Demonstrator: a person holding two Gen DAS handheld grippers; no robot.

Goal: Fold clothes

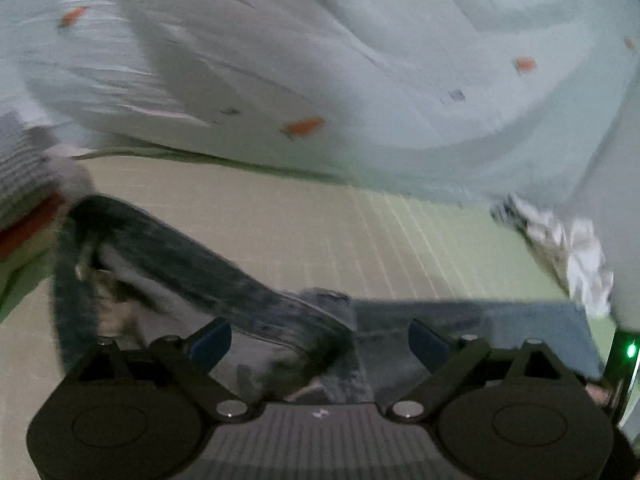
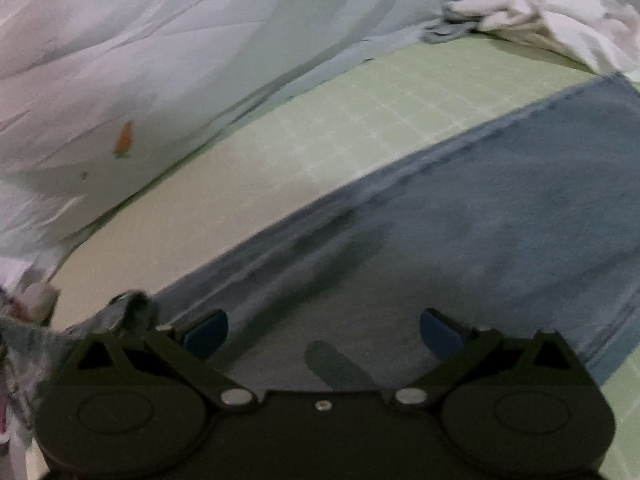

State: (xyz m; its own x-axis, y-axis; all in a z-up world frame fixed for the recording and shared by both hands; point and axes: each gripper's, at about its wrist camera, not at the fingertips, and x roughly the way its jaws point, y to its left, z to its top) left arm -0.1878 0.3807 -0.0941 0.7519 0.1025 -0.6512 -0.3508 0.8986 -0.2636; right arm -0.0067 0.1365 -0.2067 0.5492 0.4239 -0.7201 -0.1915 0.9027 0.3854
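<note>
- The jeans [image 2: 500, 216] lie spread on the green gridded mat [image 2: 360, 112]; in the right wrist view the denim fills the lower right of the frame, its stitched edge running as a long diagonal from lower left up to the upper right.
- In the left wrist view the same jeans [image 1: 500, 320] show as a flat blue panel at lower centre and right, while a darker waistband part [image 1: 180, 256] twists off toward the left of the frame.
- The right gripper [image 2: 323, 330] hovers directly over the flat denim, fingers spread wide, nothing between them.
- The left gripper [image 1: 320, 338] is likewise splayed apart and holds nothing; bunched denim sits right between its blue tips, at the seam where waistband meets leg.
- Judgement: the left gripper looks nearer a graspable bunch, the right nearer the flat leg, so the coming fold likely turns on that diagonal long axis.
- A white crumpled garment [image 2: 560, 12] rests at the upper right of the right view, apart from the jeans.
- A pale quilt with orange carrot prints [image 1: 304, 126] borders the mat along the upper frame.
- No brand, label or legible writing can be made out; both views are blurred.
</note>
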